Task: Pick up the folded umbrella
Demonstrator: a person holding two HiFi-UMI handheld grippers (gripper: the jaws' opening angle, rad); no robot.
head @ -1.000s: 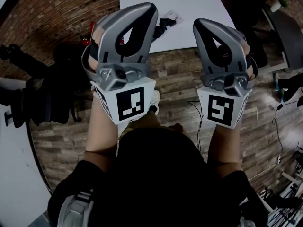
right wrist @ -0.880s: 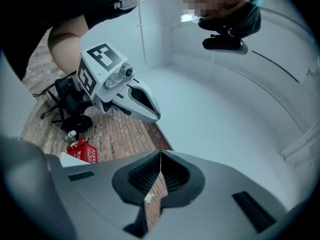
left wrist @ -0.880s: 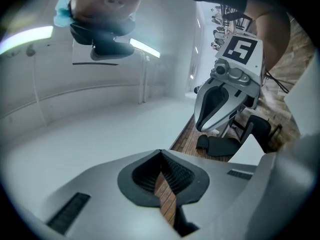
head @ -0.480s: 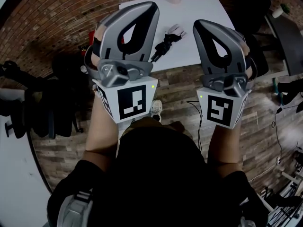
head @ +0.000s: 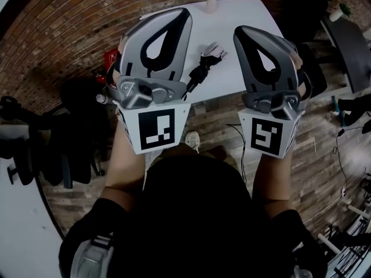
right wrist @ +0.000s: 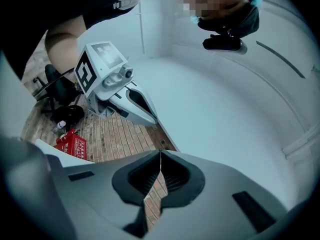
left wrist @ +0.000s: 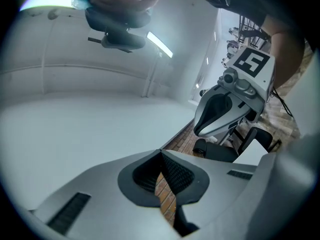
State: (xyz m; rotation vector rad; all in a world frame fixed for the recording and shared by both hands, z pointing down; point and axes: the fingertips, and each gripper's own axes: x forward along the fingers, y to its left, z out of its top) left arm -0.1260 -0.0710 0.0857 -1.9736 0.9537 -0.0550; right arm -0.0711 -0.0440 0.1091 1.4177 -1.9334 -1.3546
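Left gripper (left wrist: pixel 161 156): jaws pressed fully together, nothing between the pads; only brick floor shows through the slit under them.
Right gripper (right wrist: pixel 160 159): same, jaws closed on nothing.
Folded umbrella (head: pixel 203 65): black with a pale handle end, lying on the white bench (head: pixel 243 16). It is ahead of and below both sets of jaws, in the gap between the two grippers in the head view, and well apart from either. Neither gripper view shows it.
Aim: both gripper views look at wall and ceiling, so the jaws point above the umbrella, not at it.
Other items: vase of flowers (head: pixel 210 3) at the bench's far edge, well beyond the jaws; red crate (head: pixel 110 57) on the floor, off to the left of the left jaws.
Just changed: across the head views the bench has come nearer and more of it shows. The vase has come into view. The umbrella, earlier partly behind the left gripper, now lies clear. The jaws stayed closed throughout.
Meaning: the person is likely still approaching the bench; no reach has begun.
Next need: probably tip one gripper down, spread its jaws, and straddle the umbrella's body.
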